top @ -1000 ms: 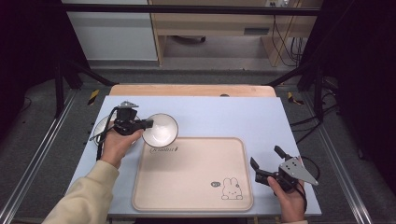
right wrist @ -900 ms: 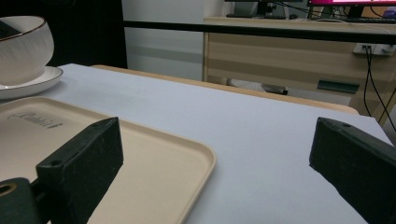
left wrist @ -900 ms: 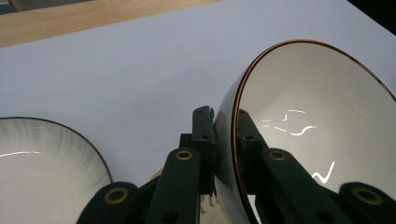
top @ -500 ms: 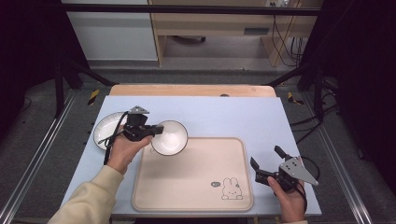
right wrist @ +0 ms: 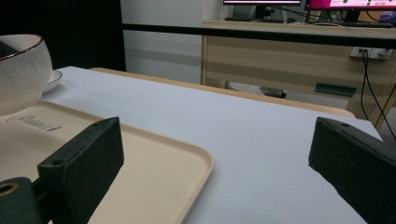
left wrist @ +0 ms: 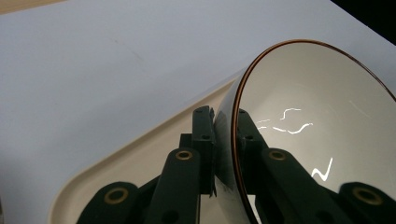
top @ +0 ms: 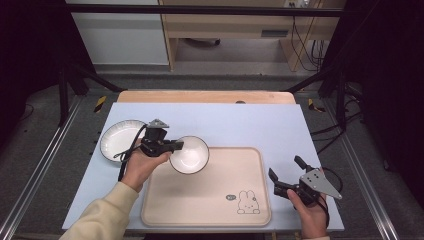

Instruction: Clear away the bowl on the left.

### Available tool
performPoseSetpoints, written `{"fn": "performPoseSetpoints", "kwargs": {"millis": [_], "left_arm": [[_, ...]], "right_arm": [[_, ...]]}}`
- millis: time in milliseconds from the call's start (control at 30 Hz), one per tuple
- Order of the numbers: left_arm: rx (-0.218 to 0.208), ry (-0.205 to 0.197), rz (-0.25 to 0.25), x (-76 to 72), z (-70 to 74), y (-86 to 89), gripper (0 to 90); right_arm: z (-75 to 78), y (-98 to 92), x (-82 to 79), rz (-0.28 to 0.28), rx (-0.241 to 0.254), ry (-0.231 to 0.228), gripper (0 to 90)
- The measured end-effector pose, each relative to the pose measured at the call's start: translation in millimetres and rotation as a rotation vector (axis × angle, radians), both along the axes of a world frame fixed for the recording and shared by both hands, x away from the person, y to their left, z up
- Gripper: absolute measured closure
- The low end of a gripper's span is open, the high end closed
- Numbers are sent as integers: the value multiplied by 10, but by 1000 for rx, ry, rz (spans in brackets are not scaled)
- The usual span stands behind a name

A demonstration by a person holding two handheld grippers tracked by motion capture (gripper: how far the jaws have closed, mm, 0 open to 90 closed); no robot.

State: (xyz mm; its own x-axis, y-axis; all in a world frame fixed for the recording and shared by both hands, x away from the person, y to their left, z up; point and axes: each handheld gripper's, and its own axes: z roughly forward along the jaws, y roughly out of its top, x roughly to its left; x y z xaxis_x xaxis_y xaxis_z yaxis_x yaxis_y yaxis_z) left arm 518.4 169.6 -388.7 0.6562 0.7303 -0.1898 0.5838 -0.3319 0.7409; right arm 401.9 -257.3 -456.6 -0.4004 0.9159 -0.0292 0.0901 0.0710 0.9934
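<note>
Fingers of my left gripper (top: 172,146) are clamped on the rim of the white bowl (top: 190,154), one inside and one outside the wall, as the left gripper view shows (left wrist: 224,140). Those of my right gripper (top: 285,176) stand wide apart with nothing between them.

I see a dark room with black frame rails and a wooden desk behind. My worktop (top: 260,122) is covered in pale blue, with a wood edge at the far side. A beige tray (top: 210,200) lies at its near middle, a rabbit (top: 248,202) printed at one corner. A white plate (top: 116,140) sits left of the tray.

I hold the bowl over the tray's far left corner, mouth up and tipped a little; being round, it has no long axis. I cannot tell whether its base touches the tray. My left hand (top: 142,167) hides part of the plate's rim, and the bowl's right side is cut off in the left gripper view.
</note>
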Motion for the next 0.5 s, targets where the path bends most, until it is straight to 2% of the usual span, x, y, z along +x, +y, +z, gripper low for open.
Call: {"fn": "performPoseSetpoints", "kwargs": {"millis": [333, 500], "left_arm": [[-11, 20, -56, -92, -59, -185, 821], [1, 29, -88, -145, -109, -273, 821]], "right_arm": [[10, -1, -9, -1, 4, -4, 39], [12, -5, -11, 4, 5, -7, 34]]}}
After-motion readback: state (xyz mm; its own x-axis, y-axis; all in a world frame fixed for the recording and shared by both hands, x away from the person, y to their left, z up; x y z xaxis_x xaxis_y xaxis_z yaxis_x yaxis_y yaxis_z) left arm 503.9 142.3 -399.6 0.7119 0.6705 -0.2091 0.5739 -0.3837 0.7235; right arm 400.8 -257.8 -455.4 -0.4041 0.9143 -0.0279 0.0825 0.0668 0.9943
